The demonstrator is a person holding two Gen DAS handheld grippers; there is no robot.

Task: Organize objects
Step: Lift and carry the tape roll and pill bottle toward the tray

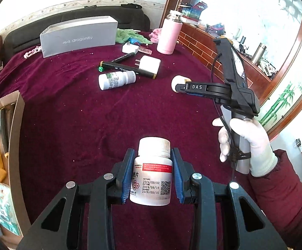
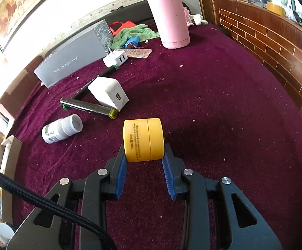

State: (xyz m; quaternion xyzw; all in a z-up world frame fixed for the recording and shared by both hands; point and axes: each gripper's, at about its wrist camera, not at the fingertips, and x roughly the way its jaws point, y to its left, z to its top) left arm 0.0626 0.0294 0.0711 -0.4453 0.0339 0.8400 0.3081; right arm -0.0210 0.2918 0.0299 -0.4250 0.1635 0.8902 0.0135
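Note:
My left gripper is shut on a white pill bottle with a red label band, held above the maroon cloth. My right gripper is shut on a yellow jar lying on its side between the pads; it also shows in the left wrist view at the right, held by a white-gloved hand. On the cloth lie another white bottle, a black marker, a second marker and a white charger.
A cardboard box with several packets stands at the left edge. A grey shoe box, a pink thermos, a green towel and a second white charger sit at the back. A wooden brick-pattern ledge runs along the right.

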